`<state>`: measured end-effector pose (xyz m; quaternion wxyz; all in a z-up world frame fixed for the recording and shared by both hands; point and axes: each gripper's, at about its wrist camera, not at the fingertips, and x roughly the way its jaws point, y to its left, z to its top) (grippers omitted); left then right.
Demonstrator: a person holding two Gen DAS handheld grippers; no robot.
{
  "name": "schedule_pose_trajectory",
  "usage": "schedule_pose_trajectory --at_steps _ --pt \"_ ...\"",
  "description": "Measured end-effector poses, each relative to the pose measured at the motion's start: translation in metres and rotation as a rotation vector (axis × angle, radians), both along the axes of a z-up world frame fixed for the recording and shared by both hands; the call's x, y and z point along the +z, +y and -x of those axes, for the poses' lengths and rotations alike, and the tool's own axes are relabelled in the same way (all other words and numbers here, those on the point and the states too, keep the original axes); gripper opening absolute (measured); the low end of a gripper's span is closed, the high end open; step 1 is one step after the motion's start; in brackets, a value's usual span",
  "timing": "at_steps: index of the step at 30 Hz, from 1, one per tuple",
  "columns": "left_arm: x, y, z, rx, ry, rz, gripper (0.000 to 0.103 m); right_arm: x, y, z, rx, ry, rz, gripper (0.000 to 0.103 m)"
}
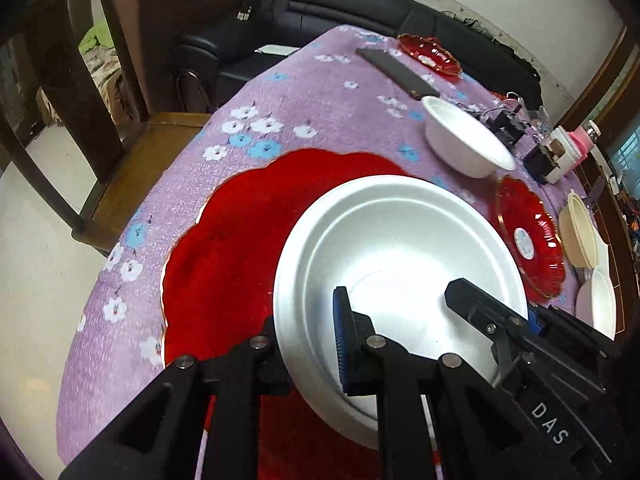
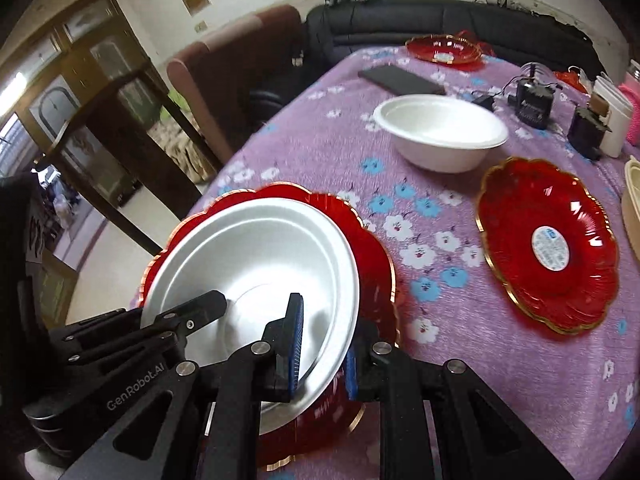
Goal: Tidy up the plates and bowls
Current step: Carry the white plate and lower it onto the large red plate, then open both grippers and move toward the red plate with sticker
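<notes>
Left jaws: clenched on the rim of the white bowl (image 1: 400, 276); your left gripper (image 1: 308, 356) has one blue pad inside the wall and the other finger outside, on the side that lies left in its own view.
Right jaws: clenched on the opposite rim of the same bowl; your right gripper (image 2: 324, 356) pinches the white edge together with the scalloped edge of the red plate (image 2: 376, 272) under it.
Held stack: the bowl sits nested in the red plate, and you carry the pair between both hands, slightly tilted, over the near part of the table (image 2: 500, 360).
Key relation: the stack lies directly ahead of both sets of jaws, the grips facing each other across the bowl's width; neither hand is nearer, so both must travel together.
Next target, bowls: a second white bowl (image 2: 440, 132) stands upright farther up the table, beyond the stack and towards your right.
Next target, plates: a second red plate (image 2: 548, 248) lies flat, well apart from the stack on your right hand's side; that hand is the nearer to it.
Farther items: a third red plate (image 2: 444, 50) at the far edge, a dark flat slab (image 2: 400, 80) before it, and a cream bowl (image 1: 580, 232) at the right margin.
Judgement: mixed stack; you probably have to split bowl from plate before sorting.
</notes>
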<state>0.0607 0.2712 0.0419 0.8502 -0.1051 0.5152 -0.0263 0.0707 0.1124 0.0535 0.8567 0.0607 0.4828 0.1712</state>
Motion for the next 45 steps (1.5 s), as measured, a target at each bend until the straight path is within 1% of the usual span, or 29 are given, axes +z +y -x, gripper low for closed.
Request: schedule_pose_trajectory --at_steps 1,2,3,6,8,10,11,12,14,15,17,19,20,21,23,24,25,27,28,31,33,35,36,38,40,41,42,44,45 --pt "-0.003 0.002 -0.002 0.0 0.006 0.001 0.014 -0.004 0.003 -0.003 -0.003 0.009 0.007 0.019" --pt "-0.005 0.003 -0.003 0.0 0.012 0.001 0.018 -0.006 0.006 -0.004 -0.003 0.017 0.01 0.019" --pt "-0.008 0.005 -0.004 0.0 0.018 0.004 0.024 -0.008 0.008 -0.006 -0.001 0.021 0.014 0.019" --pt "-0.009 0.006 -0.007 -0.021 0.021 0.026 0.033 -0.012 0.017 -0.008 0.003 0.014 0.056 0.02" --pt "-0.006 0.005 -0.006 -0.027 0.013 0.018 0.034 -0.013 0.019 -0.007 -0.004 0.004 0.071 0.02" --pt "-0.003 0.007 -0.003 -0.031 0.007 0.036 0.036 -0.012 0.02 -0.007 -0.009 -0.01 0.07 0.02" --pt "0.0 0.009 -0.001 -0.029 0.006 0.046 0.04 -0.01 0.02 -0.005 -0.014 -0.029 0.074 0.021" --pt "0.001 0.011 0.001 -0.021 0.007 0.052 0.048 -0.008 0.019 -0.004 -0.019 -0.046 0.078 0.021" --pt "0.008 0.016 0.006 -0.008 -0.006 0.072 0.057 -0.002 0.015 -0.001 -0.034 -0.068 0.07 0.028" --pt "0.013 0.017 0.01 -0.002 -0.016 0.077 0.058 0.001 0.011 0.002 -0.045 -0.076 0.046 0.031" --pt "0.024 0.019 0.02 -0.001 -0.043 0.085 0.06 0.01 0.002 0.009 -0.065 -0.096 0.004 0.042" --pt "0.038 0.021 0.032 0.0 -0.076 0.105 0.07 0.019 -0.007 0.019 -0.086 -0.13 -0.018 0.047" --pt "0.045 0.022 0.04 0.003 -0.102 0.126 0.078 0.024 -0.011 0.025 -0.091 -0.148 -0.024 0.048" --pt "0.054 0.026 0.054 -0.003 -0.159 0.192 0.085 0.028 -0.015 0.033 -0.091 -0.164 -0.028 0.048" --pt "0.063 0.032 0.078 -0.012 -0.259 0.338 0.091 0.035 -0.023 0.05 -0.089 -0.196 -0.022 0.049" --pt "0.067 0.033 0.093 -0.025 -0.309 0.435 0.092 0.038 -0.027 0.059 -0.089 -0.216 -0.011 0.049" --pt "0.069 0.03 0.101 -0.047 -0.32 0.467 0.092 0.041 -0.031 0.066 -0.09 -0.233 -0.001 0.049" --pt "0.078 0.015 0.114 -0.084 -0.319 0.421 0.092 0.05 -0.045 0.088 -0.091 -0.278 0.032 0.049" --pt "0.084 0.006 0.123 -0.087 -0.34 0.385 0.092 0.053 -0.05 0.096 -0.092 -0.293 0.045 0.049" --pt "0.114 -0.015 0.152 -0.091 -0.421 0.31 0.092 0.076 -0.083 0.127 -0.107 -0.354 0.087 0.049" --pt "0.139 -0.021 0.171 -0.074 -0.498 0.251 0.092 0.096 -0.104 0.145 -0.116 -0.408 0.129 0.049" --pt "0.171 -0.027 0.192 -0.036 -0.598 0.154 0.095 0.131 -0.131 0.164 -0.141 -0.492 0.201 0.049" --pt "0.187 -0.03 0.199 -0.023 -0.634 0.106 0.102 0.145 -0.142 0.169 -0.156 -0.522 0.22 0.051" --pt "0.216 -0.038 0.212 -0.014 -0.694 0.031 0.103 0.182 -0.168 0.182 -0.198 -0.587 0.243 0.067" --pt "0.243 -0.046 0.215 -0.063 -0.703 -0.012 0.103 0.224 -0.19 0.191 -0.239 -0.651 0.281 0.07" --pt "0.259 -0.052 0.216 -0.082 -0.711 -0.044 0.103 0.251 -0.201 0.192 -0.267 -0.683 0.323 0.071" --pt "0.273 -0.059 0.217 -0.091 -0.729 -0.078 0.103 0.269 -0.207 0.193 -0.284 -0.702 0.35 0.071" --pt "0.301 -0.072 0.218 -0.12 -0.775 -0.155 0.103 0.316 -0.22 0.191 -0.331 -0.747 0.423 0.079" --pt "0.322 -0.081 0.215 -0.143 -0.8 -0.214 0.103 0.333 -0.222 0.19 -0.348 -0.762 0.45 0.081"
